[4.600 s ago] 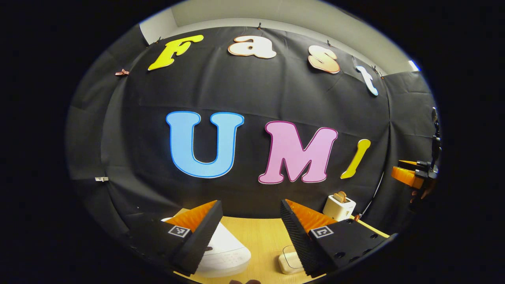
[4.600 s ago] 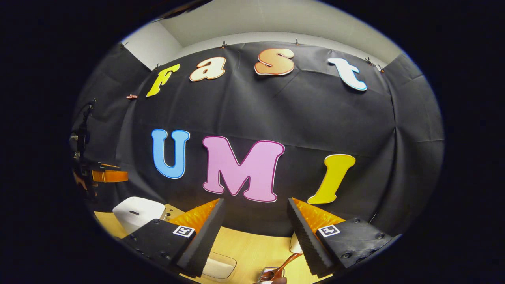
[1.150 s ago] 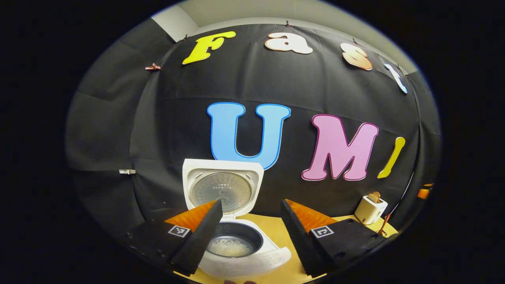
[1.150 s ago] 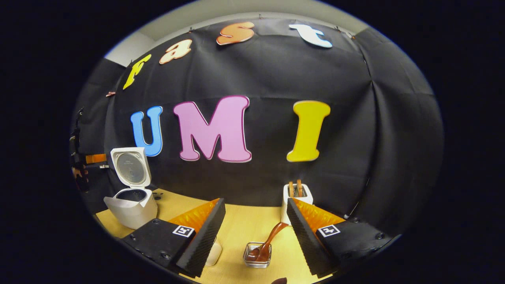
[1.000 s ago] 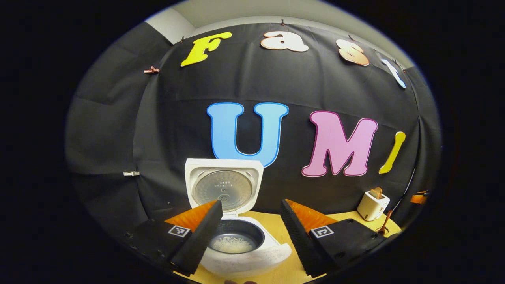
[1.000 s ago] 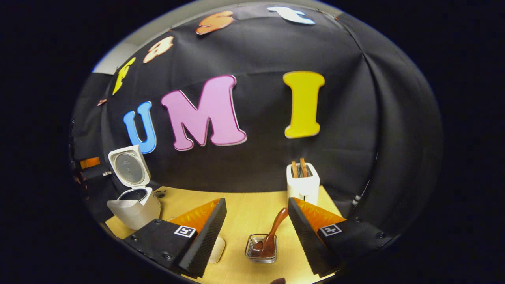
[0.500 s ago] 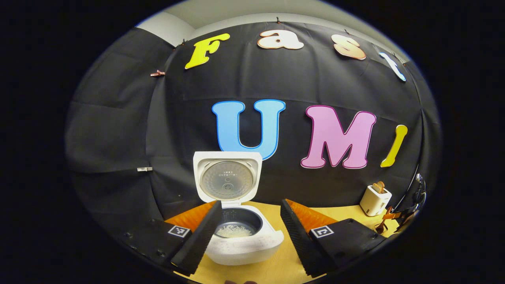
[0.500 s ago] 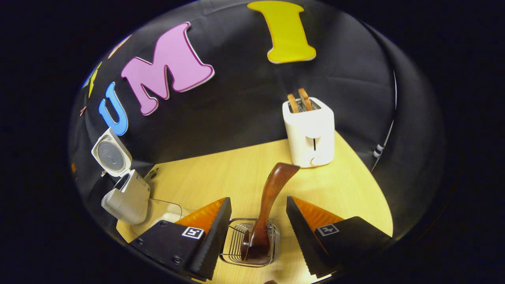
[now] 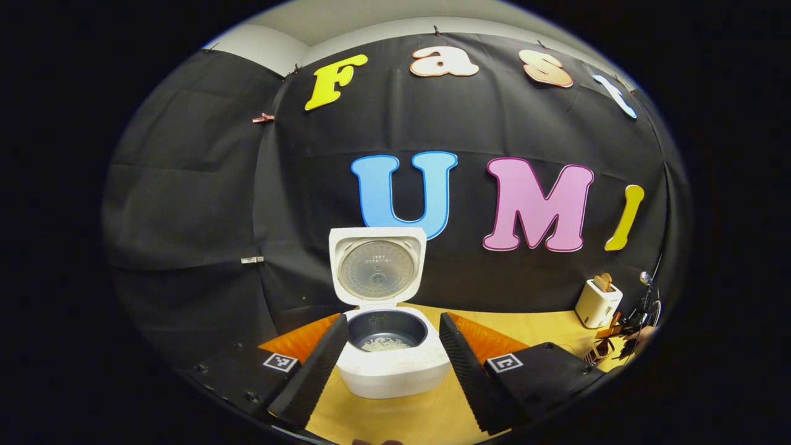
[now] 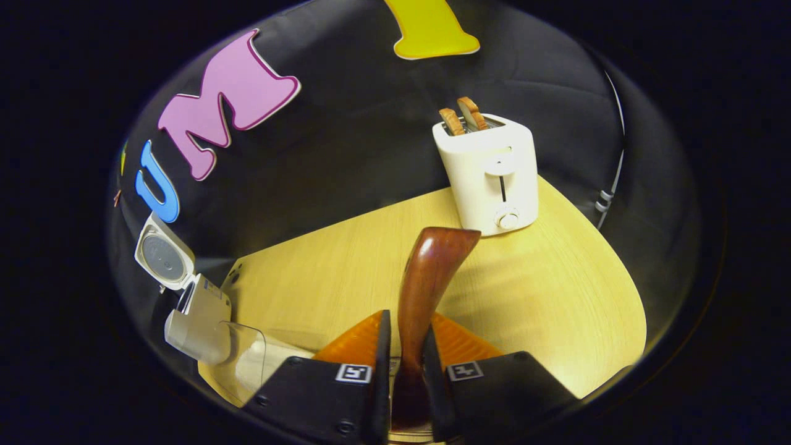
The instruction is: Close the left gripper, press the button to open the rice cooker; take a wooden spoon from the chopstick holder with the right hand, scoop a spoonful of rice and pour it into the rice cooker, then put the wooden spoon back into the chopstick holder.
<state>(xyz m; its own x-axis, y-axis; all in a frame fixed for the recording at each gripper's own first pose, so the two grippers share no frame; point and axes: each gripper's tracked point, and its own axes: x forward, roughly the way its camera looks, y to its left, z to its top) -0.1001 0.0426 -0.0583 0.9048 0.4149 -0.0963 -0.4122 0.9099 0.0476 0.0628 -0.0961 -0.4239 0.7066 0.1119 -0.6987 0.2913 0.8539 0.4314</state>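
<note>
The white rice cooker point(image 9: 395, 374) stands with its lid point(image 9: 378, 267) raised and some rice in its dark pot point(image 9: 387, 337). My left gripper point(image 9: 389, 349) is open, its fingers either side of the cooker and short of it, holding nothing. My right gripper point(image 10: 405, 337) is shut on the handle of the brown wooden spoon point(image 10: 432, 272), whose handle end rises above the fingers. The spoon's bowl and the chopstick holder are hidden under the fingers. In the right gripper view the rice cooker point(image 10: 194, 318) sits far left with its lid up.
A white toaster point(image 10: 491, 173) with two slices stands at the back of the wooden table point(image 10: 556, 296). A clear container point(image 10: 247, 361) with white contents lies beside the cooker. The toaster point(image 9: 597, 303) and the other gripper point(image 9: 636, 315) sit far right in the left gripper view.
My right gripper came down over the spoon and shut on its handle. My left gripper drew back from the open cooker and stayed open.
</note>
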